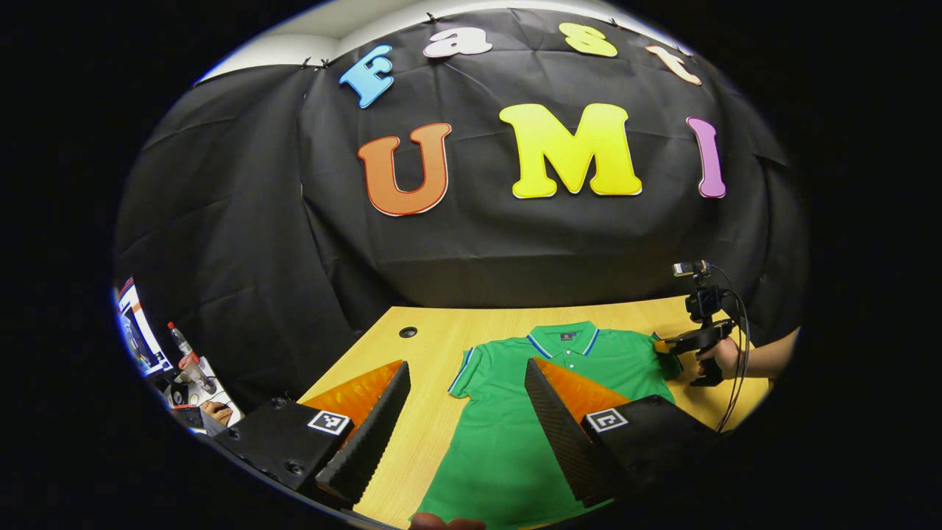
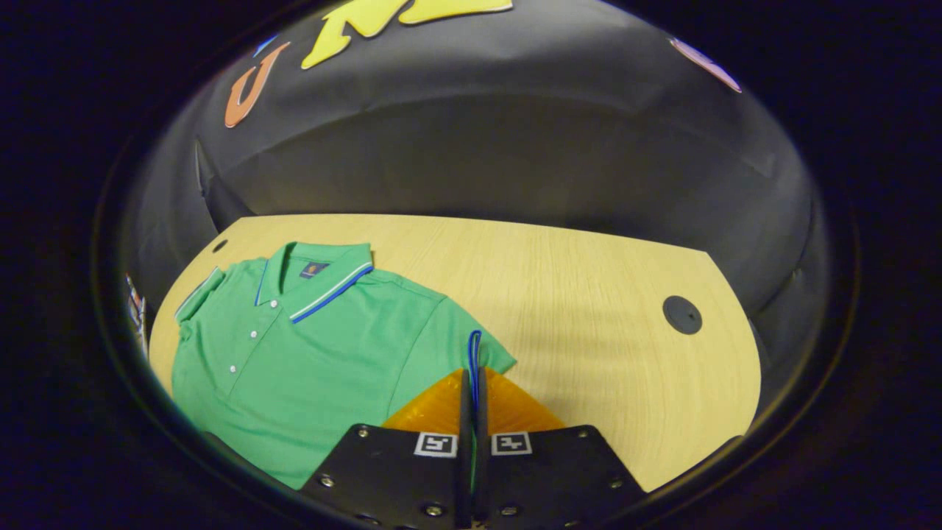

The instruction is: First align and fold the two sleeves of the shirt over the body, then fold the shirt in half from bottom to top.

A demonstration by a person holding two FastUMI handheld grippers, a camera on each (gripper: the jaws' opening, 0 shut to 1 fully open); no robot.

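Booth: black cloth hangs behind a light wooden table (image 1: 441, 346), and we're looking across it from both tongs
Table: pale wood grain, a round dark cable hole (image 2: 682, 314) at about 3 o'clock in the right gripper view, another hole (image 1: 408, 332) at about 10 o'clock from the shirt in the left gripper view
Shirt: green polo shirt (image 2: 309, 353) lying flat, front up, collar towards the back wall, blue and white trim on collar and cuffs, buttons down the placket
Shirt position: in the left gripper view it sits dead centre on the table; in the right gripper view it's off at 9 o'clock
Left sleeve of the view: spread out flat at the shirt's 10 o'clock in the left gripper view (image 1: 465, 366)
Left gripper (image 1: 465, 412): fingers spread wide apart, nothing between them, hovering above the shirt's lower body
Right gripper (image 2: 471, 383): fingers pressed together on the blue-trimmed sleeve cuff (image 2: 475, 361), and the cuff edge stands up between them
Right gripper from afar: in the left gripper view it sits at 3 o'clock at the shirt's sleeve, a hand (image 1: 725, 357) holding it, cables trailing down
Far left: a cluttered desk with a bottle (image 1: 179, 340) at 8 o'clock in the left gripper view, too small to read more
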